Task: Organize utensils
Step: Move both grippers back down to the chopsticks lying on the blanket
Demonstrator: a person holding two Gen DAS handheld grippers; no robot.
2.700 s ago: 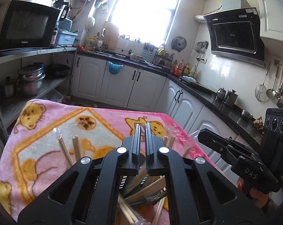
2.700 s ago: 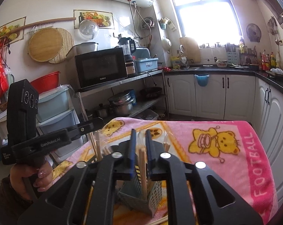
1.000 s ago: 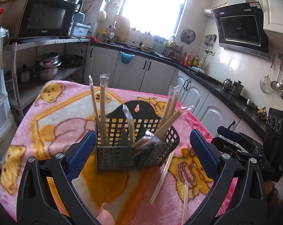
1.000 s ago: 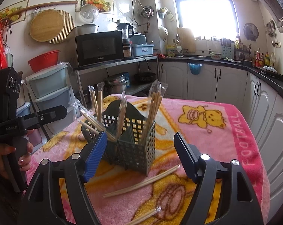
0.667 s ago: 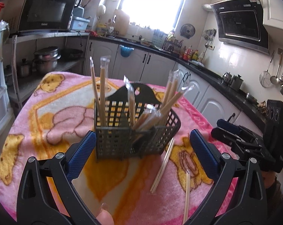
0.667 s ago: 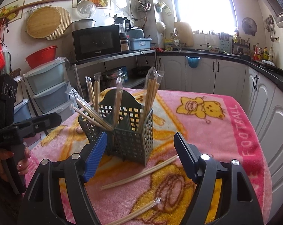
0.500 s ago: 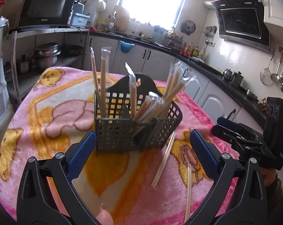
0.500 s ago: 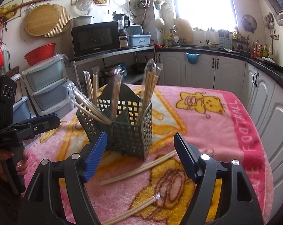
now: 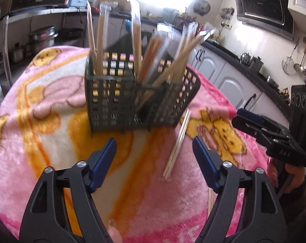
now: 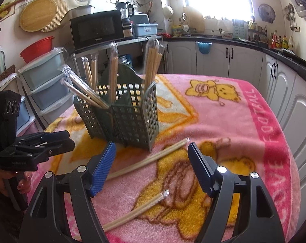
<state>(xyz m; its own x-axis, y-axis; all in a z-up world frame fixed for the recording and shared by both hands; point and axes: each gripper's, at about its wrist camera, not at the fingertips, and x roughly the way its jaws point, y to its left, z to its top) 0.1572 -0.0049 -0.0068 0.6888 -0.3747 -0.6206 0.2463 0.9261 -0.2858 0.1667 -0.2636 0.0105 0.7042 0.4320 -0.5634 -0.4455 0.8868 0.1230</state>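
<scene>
A dark green mesh utensil caddy stands on the pink blanket and holds several wrapped chopstick pairs upright; it also shows in the right wrist view. One wrapped pair lies on the blanket right of the caddy, seen too in the right wrist view. A second pair lies nearer. My left gripper is open and empty, just in front of the caddy. My right gripper is open and empty, above the lying pair.
The pink cartoon blanket covers the table. White kitchen cabinets stand behind, a shelf with a microwave and plastic drawers to the left. The table edge drops off on the right.
Both grippers opened and pulled back from above the caddy, then came lower and closer to the table. The caddy and the lying chopsticks stay put.
</scene>
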